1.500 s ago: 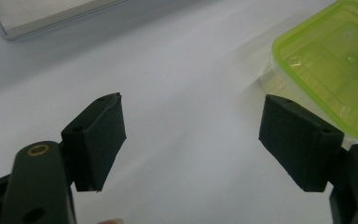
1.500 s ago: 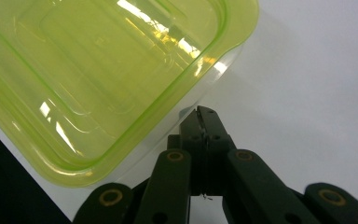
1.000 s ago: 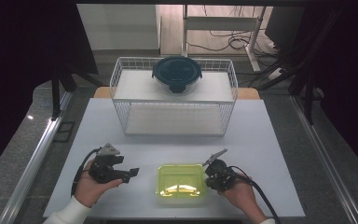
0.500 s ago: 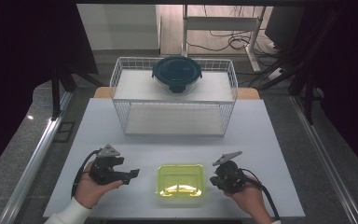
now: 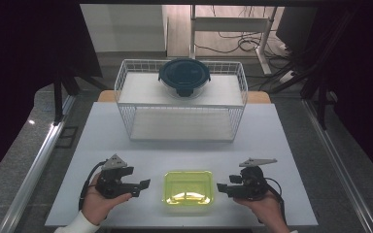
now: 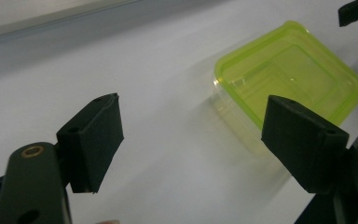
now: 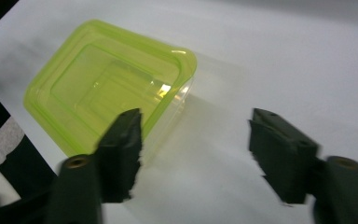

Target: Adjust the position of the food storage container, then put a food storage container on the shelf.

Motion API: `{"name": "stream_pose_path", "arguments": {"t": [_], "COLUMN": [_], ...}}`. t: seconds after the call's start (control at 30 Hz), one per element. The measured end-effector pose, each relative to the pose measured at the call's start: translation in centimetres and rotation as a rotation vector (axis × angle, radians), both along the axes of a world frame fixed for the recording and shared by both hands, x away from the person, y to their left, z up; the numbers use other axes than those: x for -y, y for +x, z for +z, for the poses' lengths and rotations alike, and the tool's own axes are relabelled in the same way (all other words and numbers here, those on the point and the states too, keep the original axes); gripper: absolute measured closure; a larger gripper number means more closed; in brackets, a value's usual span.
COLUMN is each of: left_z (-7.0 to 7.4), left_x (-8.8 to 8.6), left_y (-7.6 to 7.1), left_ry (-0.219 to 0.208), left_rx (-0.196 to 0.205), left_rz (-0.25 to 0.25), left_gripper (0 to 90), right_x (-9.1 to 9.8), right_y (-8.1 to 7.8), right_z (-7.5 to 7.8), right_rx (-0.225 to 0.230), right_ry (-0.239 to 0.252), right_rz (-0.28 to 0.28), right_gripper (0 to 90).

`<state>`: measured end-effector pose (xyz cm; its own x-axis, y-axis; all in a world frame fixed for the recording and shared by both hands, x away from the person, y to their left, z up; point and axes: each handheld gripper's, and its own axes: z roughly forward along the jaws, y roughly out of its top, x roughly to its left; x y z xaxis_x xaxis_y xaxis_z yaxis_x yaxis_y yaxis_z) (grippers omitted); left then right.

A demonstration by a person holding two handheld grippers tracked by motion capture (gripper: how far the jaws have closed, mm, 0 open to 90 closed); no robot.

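On the white table (image 5: 126, 145), a green lidded box (image 5: 188, 187) sits between the left gripper (image 5: 145, 183) and right gripper (image 5: 219, 186), both wide open and empty, the right's jaws having just opened; closing squarely on opposite sides would likely keep it level.

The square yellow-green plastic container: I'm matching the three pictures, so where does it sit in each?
High view: square yellow-green plastic container at bottom centre, between the left gripper and right gripper.
Left gripper view: upper right, beyond the open jaws.
Right gripper view: upper left, behind one jaw.
Shared landmark: the white table.
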<state>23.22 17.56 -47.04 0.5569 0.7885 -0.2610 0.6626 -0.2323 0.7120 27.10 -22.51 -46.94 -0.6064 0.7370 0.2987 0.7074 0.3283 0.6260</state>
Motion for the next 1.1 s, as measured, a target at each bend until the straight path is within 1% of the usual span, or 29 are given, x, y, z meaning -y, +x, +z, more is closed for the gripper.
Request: {"name": "stream_pose_path", "arguments": {"t": [0.07,0.1,0.2,0.43,0.57,0.7,0.83,0.87,0.9,0.93,1.03,1.1], "left_z": [-0.1,-0.2,-0.3,-0.4,-0.6,-0.8,-1.3,-1.4,-1.7,-1.8,-2.2,-2.4], "left_x": [0.1,0.2,0.3,0.8,1.0,1.6,2.3,2.3,2.4,2.4,2.6,2.8], "left_y": [0.0,-0.1,-0.2,-0.4,-0.6,-0.9,-0.9,-0.8,-0.7,-0.6,-0.4,-0.2], "left_ry": [-0.012,-0.023,-0.042,-0.044,-0.055,-0.072,-0.092,-0.112,-0.14,-0.155,-0.186,-0.195], "left_rx": [-0.012,-0.021,-0.024,-0.03,-0.034,-0.049,-0.083,-0.099,-0.126,-0.142,-0.185,-0.201], "left_rz": [-0.003,0.0,0.006,0.0,0.013,-0.002,-0.018,-0.018,-0.017,-0.015,-0.014,-0.015], "left_gripper": [19.6,19.6,19.8,19.8,20.1,19.9,20.0,20.5,20.8,21.1,21.7,22.2], "right_x": [-0.1,-0.1,-0.2,-0.5,-0.6,-0.9,-1.1,-1.1,-1.2,-1.2,-1.3,-1.5], "right_y": [-0.1,-0.1,-0.1,-0.2,-0.3,-0.3,-0.4,-0.4,-0.4,-0.4,-0.3,-0.3], "right_z": [0.0,0.0,-0.1,-0.3,-0.3,-0.3,-0.4,-0.5,-0.5,-0.6,-0.9,-1.0], "right_rx": [0.011,0.01,0.004,-0.003,-0.005,-0.019,-0.038,-0.042,-0.046,-0.055,-0.07,-0.082], "right_ry": [0.007,0.011,0.022,0.018,0.03,0.063,0.065,0.064,0.068,0.073,0.079,0.089], "right_rz": [-0.009,-0.01,-0.008,0.003,0.015,0.023,0.024,0.023,0.023,0.024,0.018,0.017], "right_gripper": [25.7,25.0,24.4,24.6,27.1,28.2,31.8,32.1,32.8,33.1,34.2,34.7]}}
